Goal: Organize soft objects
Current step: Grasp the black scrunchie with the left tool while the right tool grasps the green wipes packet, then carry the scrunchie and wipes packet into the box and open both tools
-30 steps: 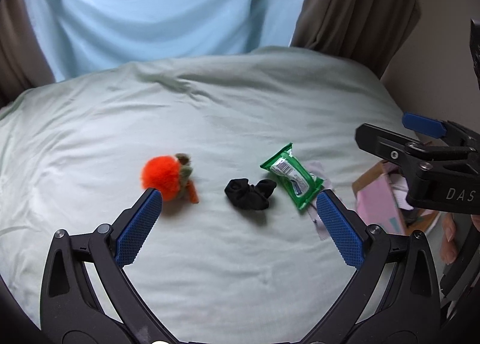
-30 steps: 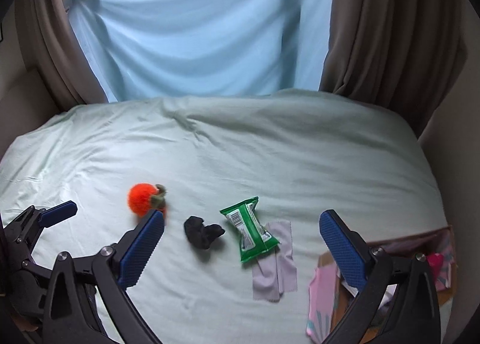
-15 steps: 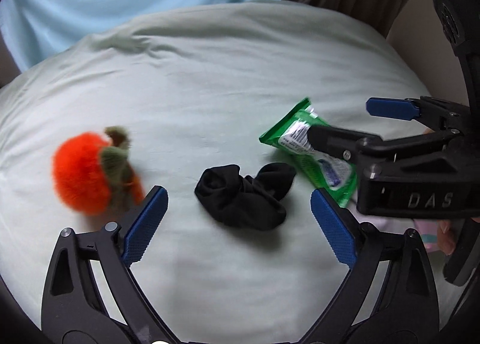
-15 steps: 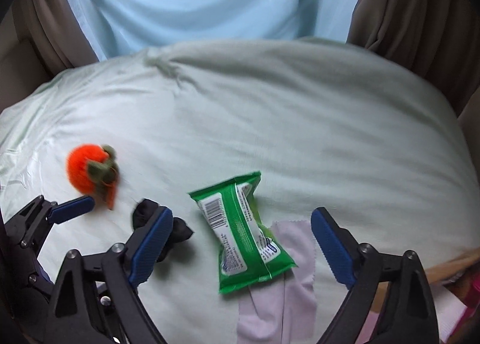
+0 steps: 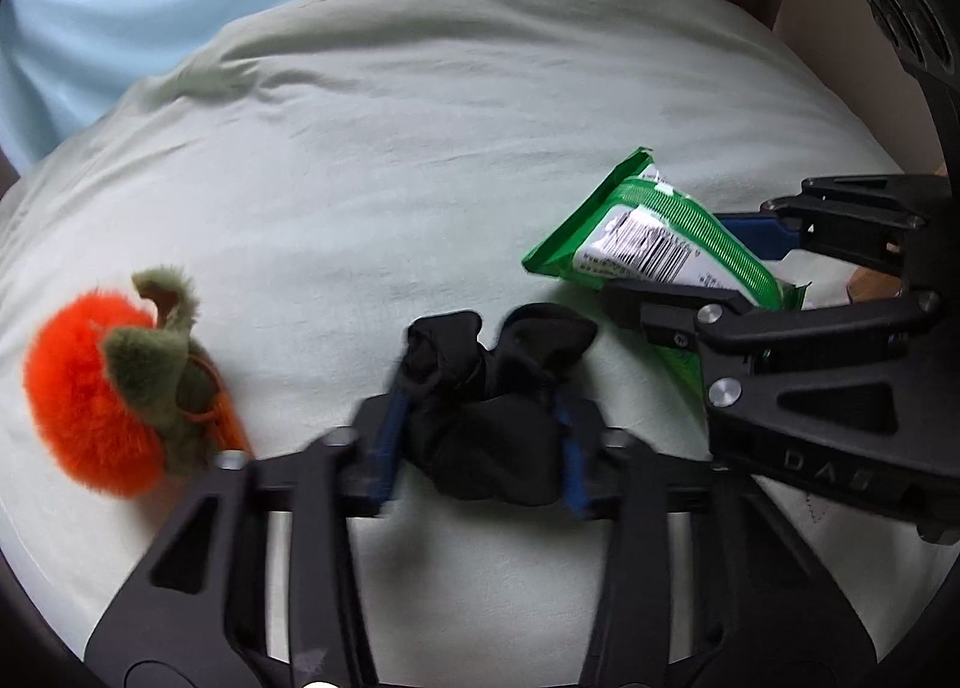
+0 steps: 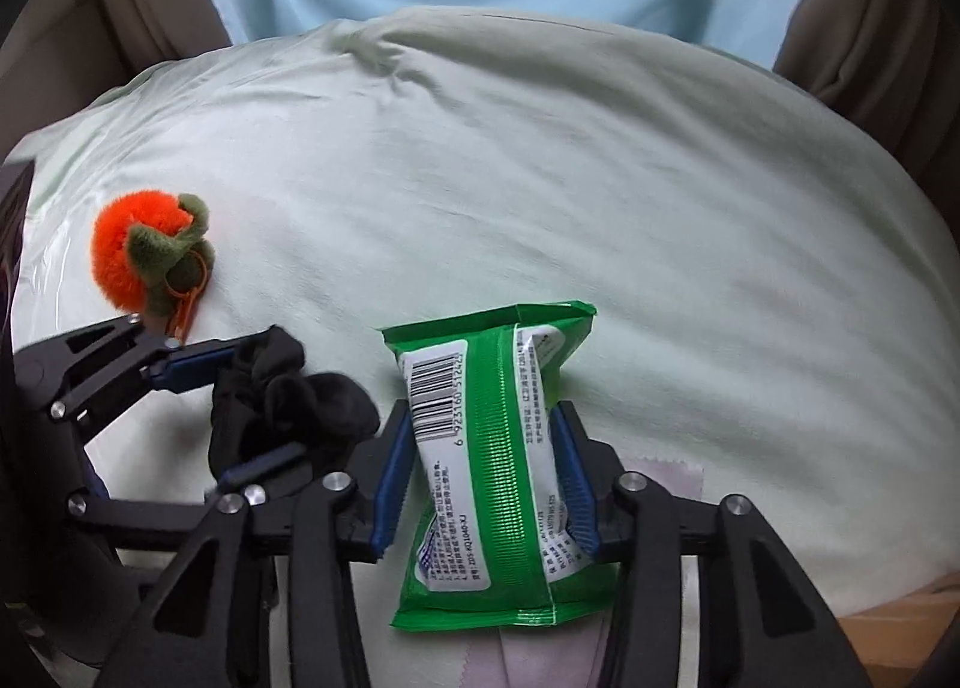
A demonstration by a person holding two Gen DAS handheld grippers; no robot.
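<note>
On pale green bed [image 6: 600, 178], both claws closing for paired pickup: left claw [image 5: 477, 436] squeezing black fabric bundle [image 5: 492, 424], right claw [image 6: 486, 472] pinching green packet [image 6: 486, 448] at waist. Orange plush [image 5: 96, 388] lying beside, untouched.

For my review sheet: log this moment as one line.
left gripper: closing on black cloth | right gripper: closing on green packet | orange plush: untouched

Black claw [image 6: 486, 472], blue pads [image 6: 393, 478]
</note>
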